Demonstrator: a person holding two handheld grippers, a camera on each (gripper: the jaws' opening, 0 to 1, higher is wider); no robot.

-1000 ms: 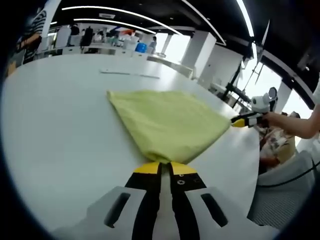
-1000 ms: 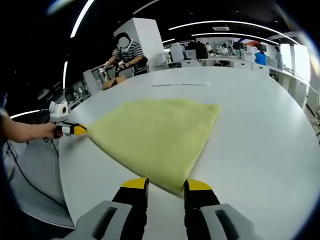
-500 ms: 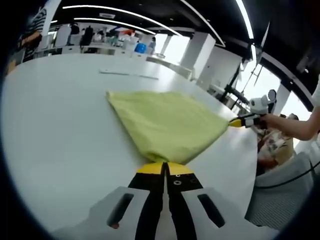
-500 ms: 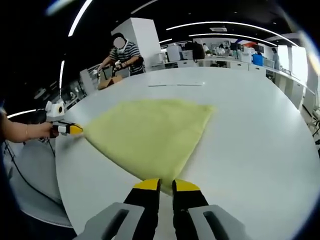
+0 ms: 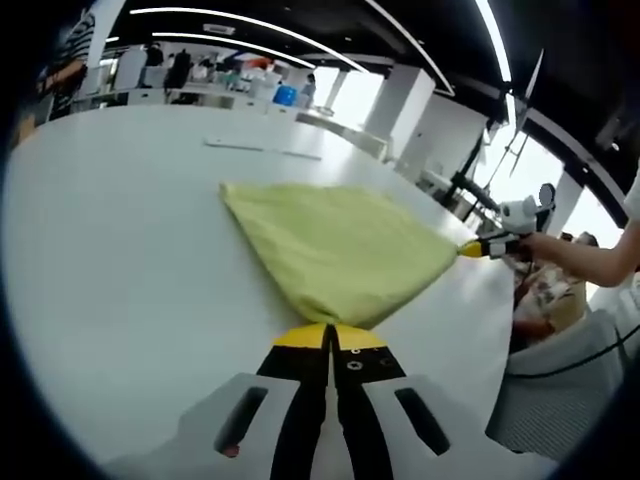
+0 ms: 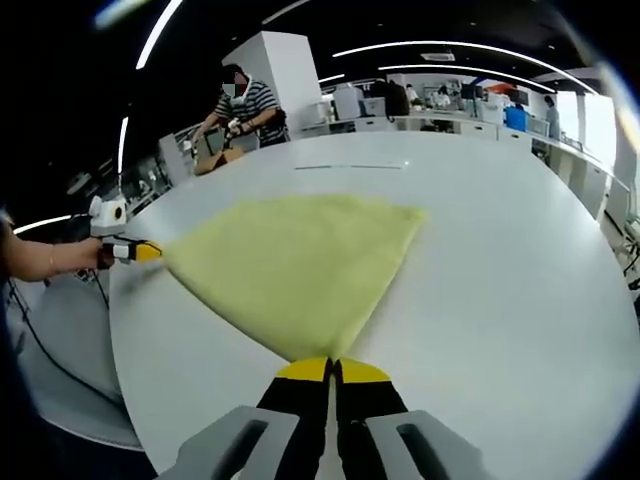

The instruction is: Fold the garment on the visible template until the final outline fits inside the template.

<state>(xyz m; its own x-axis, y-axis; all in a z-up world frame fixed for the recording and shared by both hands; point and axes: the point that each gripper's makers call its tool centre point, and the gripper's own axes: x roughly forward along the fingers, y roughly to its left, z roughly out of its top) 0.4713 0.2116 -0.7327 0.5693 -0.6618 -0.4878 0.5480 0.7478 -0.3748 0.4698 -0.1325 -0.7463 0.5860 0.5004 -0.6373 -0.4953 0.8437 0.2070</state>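
A yellow-green garment (image 5: 335,245) lies spread flat on the white worktop (image 5: 110,260), near the edge where the person stands. In the left gripper view, the left gripper (image 5: 329,338) has its yellow-tipped jaws pressed together on the near corner of the garment. At the right of that view the right gripper (image 5: 474,249), held by a hand (image 5: 545,243), meets the cloth's other near corner. In the right gripper view, the right gripper's jaws are likewise closed, pinching the garment's corner, with the cloth fanning away from the tips toward the far side of the worktop. Two thin strips (image 5: 262,149) lie on the worktop beyond the garment. A person in a striped shirt (image 6: 250,105) stands past the worktop's far edge.
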